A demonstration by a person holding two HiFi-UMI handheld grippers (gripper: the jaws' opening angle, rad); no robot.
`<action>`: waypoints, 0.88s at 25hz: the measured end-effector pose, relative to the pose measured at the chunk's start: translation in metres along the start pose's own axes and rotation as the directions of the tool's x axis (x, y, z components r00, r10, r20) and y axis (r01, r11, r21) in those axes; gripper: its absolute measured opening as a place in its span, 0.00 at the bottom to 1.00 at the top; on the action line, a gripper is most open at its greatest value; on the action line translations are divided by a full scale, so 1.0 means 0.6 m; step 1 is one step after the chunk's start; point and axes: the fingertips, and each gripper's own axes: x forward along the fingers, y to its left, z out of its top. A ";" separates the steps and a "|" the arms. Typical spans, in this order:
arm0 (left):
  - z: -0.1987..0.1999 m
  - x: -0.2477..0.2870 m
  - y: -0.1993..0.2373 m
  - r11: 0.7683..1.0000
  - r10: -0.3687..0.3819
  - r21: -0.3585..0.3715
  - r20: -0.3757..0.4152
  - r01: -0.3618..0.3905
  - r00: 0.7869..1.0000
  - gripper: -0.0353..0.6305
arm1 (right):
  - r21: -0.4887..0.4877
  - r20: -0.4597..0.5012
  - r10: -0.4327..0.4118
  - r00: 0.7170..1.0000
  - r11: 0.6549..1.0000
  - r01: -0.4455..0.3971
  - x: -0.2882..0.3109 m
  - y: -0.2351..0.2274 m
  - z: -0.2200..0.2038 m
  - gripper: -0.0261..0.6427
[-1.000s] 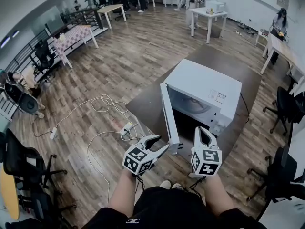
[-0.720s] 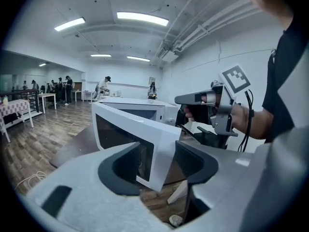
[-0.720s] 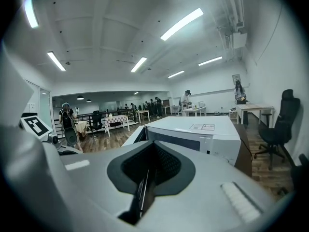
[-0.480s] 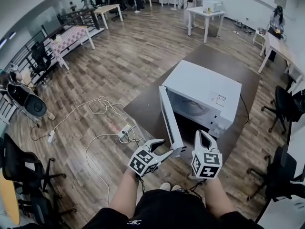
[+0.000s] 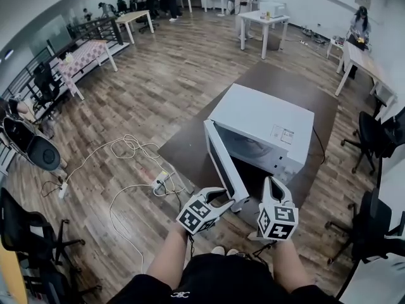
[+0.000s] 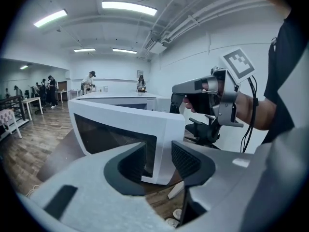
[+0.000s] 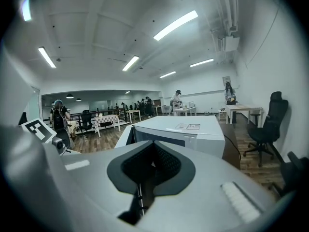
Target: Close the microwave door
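A white microwave sits on a dark low platform, and its door stands wide open, swung out toward me. My left gripper is at the door's free lower corner. In the left gripper view its jaws are apart and closing, and the door's end edge stands just beyond the gap with no pad pressing on it. My right gripper hovers in front of the open cavity, right of the door. Its pads meet with nothing between them. The microwave top lies ahead of it.
The dark platform carries the microwave. A power strip and looped cables lie on the wood floor to the left. Office chairs stand at the right and left. Tables and people are at the far end.
My left gripper has moved right and a little down, from beside the door to its free corner. The right gripper has shifted only slightly. The door stays open.
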 end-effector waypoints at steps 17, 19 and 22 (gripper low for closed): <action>0.055 0.098 0.005 0.998 -0.050 0.039 0.001 0.050 0.999 0.23 | 0.049 0.008 -0.183 0.983 0.982 0.182 -0.039 -0.118 -0.001 0.05; 0.061 0.111 0.002 0.997 -0.064 0.046 0.000 0.064 0.998 0.23 | 0.054 0.007 -0.199 0.980 0.979 0.198 -0.041 -0.132 -0.002 0.05; 0.070 0.129 -0.003 0.995 -0.086 0.056 -0.001 0.086 0.996 0.24 | 0.060 0.008 -0.220 0.975 0.974 0.220 -0.044 -0.148 -0.002 0.05</action>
